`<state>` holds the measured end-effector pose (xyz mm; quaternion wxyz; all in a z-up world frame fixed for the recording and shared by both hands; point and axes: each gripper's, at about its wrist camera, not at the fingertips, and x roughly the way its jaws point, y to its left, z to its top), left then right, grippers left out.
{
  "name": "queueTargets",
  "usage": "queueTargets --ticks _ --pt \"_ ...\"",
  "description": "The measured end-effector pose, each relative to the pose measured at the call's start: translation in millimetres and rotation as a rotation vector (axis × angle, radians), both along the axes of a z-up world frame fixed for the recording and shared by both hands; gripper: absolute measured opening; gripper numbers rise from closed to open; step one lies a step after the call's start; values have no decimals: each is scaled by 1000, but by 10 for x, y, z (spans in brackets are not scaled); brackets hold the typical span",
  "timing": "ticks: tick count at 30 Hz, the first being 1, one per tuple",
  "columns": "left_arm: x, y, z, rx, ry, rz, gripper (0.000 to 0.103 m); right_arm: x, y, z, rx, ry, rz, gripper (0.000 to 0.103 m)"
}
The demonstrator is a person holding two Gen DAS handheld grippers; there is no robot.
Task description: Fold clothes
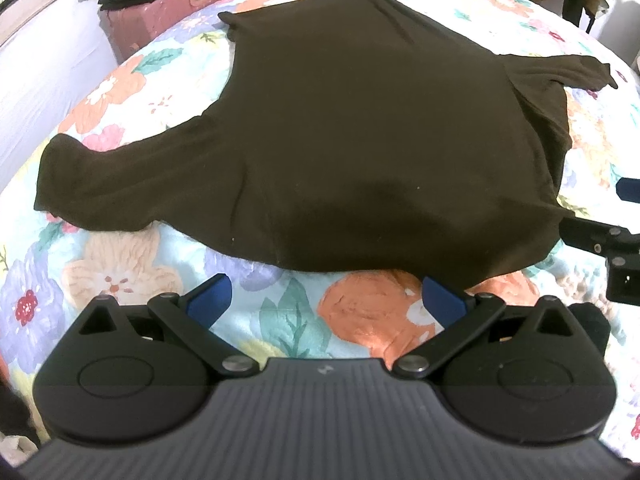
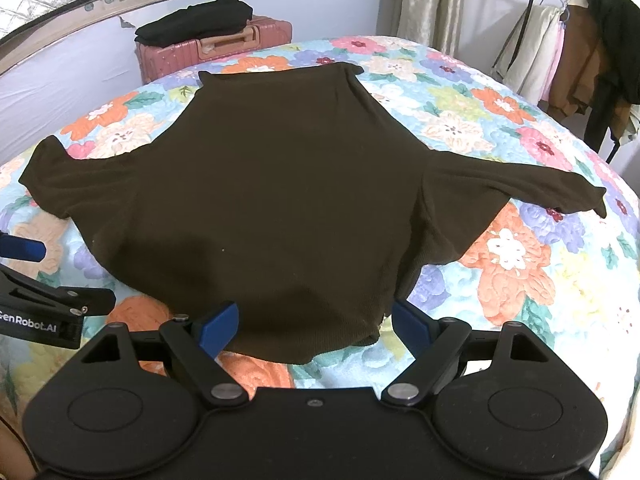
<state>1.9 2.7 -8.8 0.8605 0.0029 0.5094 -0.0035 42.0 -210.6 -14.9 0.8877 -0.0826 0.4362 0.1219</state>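
On the bed (image 2: 520, 128), over a flowery quilt, a dark brown sweater (image 2: 280, 184) lies spread flat with both sleeves out to the sides. Its near edge is closest to the cameras and the far edge points toward a pink suitcase (image 2: 224, 54) by the wall, which has a folded black pile (image 2: 196, 20) on top.

Left gripper (image 1: 326, 298) sits just short of the near edge with its blue fingers (image 1: 210, 298) spread wide and nothing between them; only quilt shows in the gap. The right-hand finger tip is touching or just under the sweater's edge, hard to say which.

Right gripper (image 2: 316, 320) is spread wide too, and the sweater's near edge droops into the gap between its fingers (image 2: 220, 326), but they aren't pinching it. From the left wrist view, the right gripper is at the sweater's near right corner.

Off to the right there's a rack (image 2: 568, 40) with hanging clothes.
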Motion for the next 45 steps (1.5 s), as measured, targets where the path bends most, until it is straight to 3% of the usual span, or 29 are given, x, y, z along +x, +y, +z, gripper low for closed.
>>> queueTargets --ticks 3,7,11,15,16,18,25,29,31,33,37,39,41,43,44,45 --pt "7 40 5 -41 -9 3 102 53 20 -42 6 7 4 87" --pt "-10 195 135 -127 -115 10 100 147 80 -108 47 -2 33 89" --pt "86 475 111 -149 -110 65 100 301 303 -166 101 -41 53 91" --pt "176 950 73 -84 -121 189 97 428 633 -140 167 -86 147 91" --pt "194 1101 74 -79 -129 221 91 472 727 -130 185 -85 178 91" --pt "241 1398 74 -76 -138 280 68 565 905 -120 218 -79 238 91" --pt "519 2491 -98 -152 -170 469 63 802 1530 -135 220 -60 441 91" --pt "474 2987 -356 -203 -119 632 66 855 1743 -193 201 -55 507 91" --pt "418 3106 -485 -201 -101 707 67 881 1817 -230 199 -48 509 91" --pt "412 3211 -598 -251 -102 745 67 908 1872 -274 212 -38 493 91" --pt "542 3294 -695 -312 -167 749 68 936 1897 -380 267 -15 440 91" --pt "614 3322 -763 -387 -193 742 83 850 1877 -405 208 -98 401 90" --pt "641 3304 -812 -430 -213 748 83 748 1820 -454 122 -176 403 91" --pt "683 3251 -837 -402 -235 731 81 761 1760 -514 81 -182 385 91" --pt "702 3234 -850 -396 -240 726 73 800 1722 -543 82 -166 359 91" --pt "720 3231 -863 -400 -238 727 57 858 1675 -570 107 -129 329 91"
